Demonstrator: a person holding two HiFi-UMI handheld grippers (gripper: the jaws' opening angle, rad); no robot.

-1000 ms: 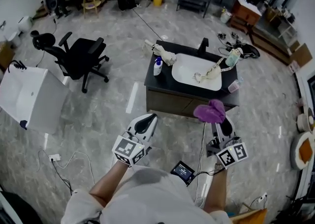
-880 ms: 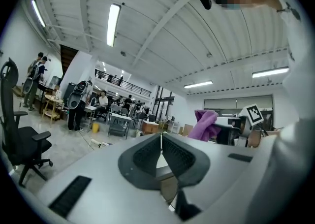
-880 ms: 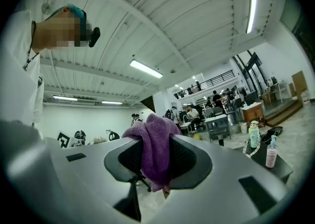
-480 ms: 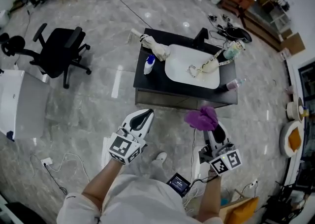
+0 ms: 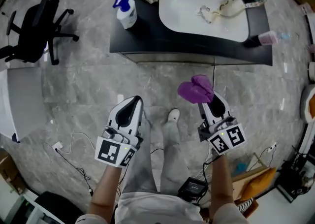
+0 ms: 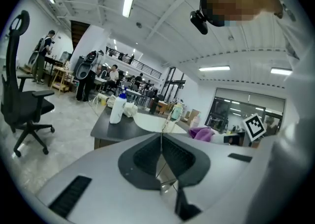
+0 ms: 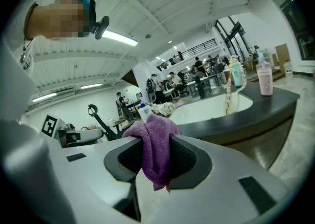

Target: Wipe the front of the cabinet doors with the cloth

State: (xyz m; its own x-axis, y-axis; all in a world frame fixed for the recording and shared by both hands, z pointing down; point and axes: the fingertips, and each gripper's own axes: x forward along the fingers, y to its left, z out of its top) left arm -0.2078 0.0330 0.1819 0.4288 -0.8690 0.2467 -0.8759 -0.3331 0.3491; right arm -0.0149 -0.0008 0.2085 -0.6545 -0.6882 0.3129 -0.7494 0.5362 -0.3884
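Right gripper (image 7: 156,155) is clamped down on the purple cloth (image 7: 153,142), which bunches up above the jaws and dangles a bit below them. Left gripper (image 6: 161,139) is squeezed fully closed, nothing in it. Both are held out over the marble floor (image 5: 88,85), and the cloth sits near the cabinet (image 5: 147,38) but apart from its front. On top are a white sink (image 5: 197,6) and a spray bottle (image 5: 126,13). A black office chair (image 5: 34,28) sits off to the left.

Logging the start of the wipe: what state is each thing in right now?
left gripper, shut, empty.
right gripper, shut on the purple cloth.
purple cloth, bunched, pinched between the jaws.
spray bottle, upright on the countertop.
pink bottle, upright.
cabinet doors, shut, not yet touched.
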